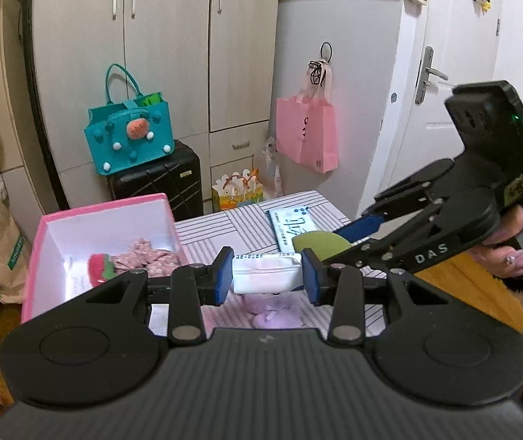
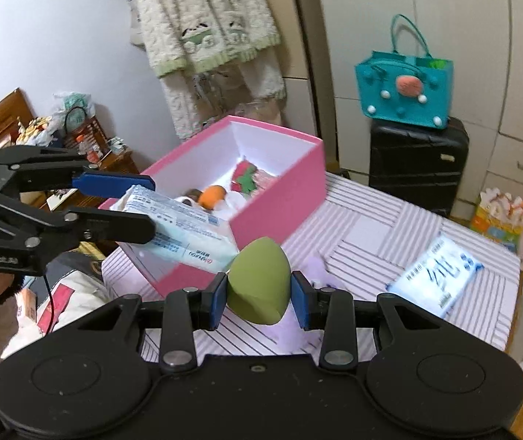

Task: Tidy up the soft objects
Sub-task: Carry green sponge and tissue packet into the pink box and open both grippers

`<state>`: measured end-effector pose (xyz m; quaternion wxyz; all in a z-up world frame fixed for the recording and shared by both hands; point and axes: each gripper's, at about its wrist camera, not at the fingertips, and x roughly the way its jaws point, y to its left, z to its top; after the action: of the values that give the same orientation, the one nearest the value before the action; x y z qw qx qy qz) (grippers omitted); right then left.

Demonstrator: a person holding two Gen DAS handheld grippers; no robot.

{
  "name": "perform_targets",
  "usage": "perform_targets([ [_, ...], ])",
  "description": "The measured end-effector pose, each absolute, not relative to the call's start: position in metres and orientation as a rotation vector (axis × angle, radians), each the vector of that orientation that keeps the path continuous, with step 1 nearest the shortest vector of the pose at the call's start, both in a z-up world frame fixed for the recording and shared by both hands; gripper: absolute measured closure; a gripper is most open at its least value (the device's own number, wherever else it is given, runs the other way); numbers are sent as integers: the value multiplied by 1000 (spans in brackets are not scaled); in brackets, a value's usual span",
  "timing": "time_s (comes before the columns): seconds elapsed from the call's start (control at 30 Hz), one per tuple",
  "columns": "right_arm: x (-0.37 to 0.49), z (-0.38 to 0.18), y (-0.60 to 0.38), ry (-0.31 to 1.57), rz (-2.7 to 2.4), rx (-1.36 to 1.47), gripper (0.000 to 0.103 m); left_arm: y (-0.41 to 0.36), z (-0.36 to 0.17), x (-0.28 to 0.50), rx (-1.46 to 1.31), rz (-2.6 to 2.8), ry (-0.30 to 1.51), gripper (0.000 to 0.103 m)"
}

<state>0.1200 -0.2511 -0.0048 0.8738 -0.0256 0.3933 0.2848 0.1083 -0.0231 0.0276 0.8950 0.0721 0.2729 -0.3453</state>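
The left tongs point(image 1: 267, 273) pinch a white tissue pack point(image 1: 267, 271) and the right tongs point(image 2: 258, 295) pinch a green makeup sponge point(image 2: 258, 282), both lifted near the pink box point(image 2: 280, 198). That box, beyond the left tongs' left finger, already holds a floral cloth point(image 1: 144, 256) and other soft items. Left to sort, I judge: a second tissue pack point(image 1: 291, 229) beyond both tongs and a lilac soft thing point(image 1: 276, 310) beneath them. "DAS" reads on the right tongs' arm; the pack's print is unreadable

Even, soft indoor light; glare whitens the tissue pack point(image 2: 433, 278) at four o'clock; fisheye bends wardrobe point(image 1: 173, 47) edges.
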Motion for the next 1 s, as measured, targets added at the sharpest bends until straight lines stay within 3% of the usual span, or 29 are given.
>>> perform_targets([
  [0.27,137,4,-212,800,620,-90,61,11,30,130,150,-686,564,65],
  [0.6,176,-4,-176,837,638,-93,61,35,-16,183,89,-695,678,65],
  [1.0,209,-8,-148,856,623,-111,61,53,-36,211,36,-705,677,65],
])
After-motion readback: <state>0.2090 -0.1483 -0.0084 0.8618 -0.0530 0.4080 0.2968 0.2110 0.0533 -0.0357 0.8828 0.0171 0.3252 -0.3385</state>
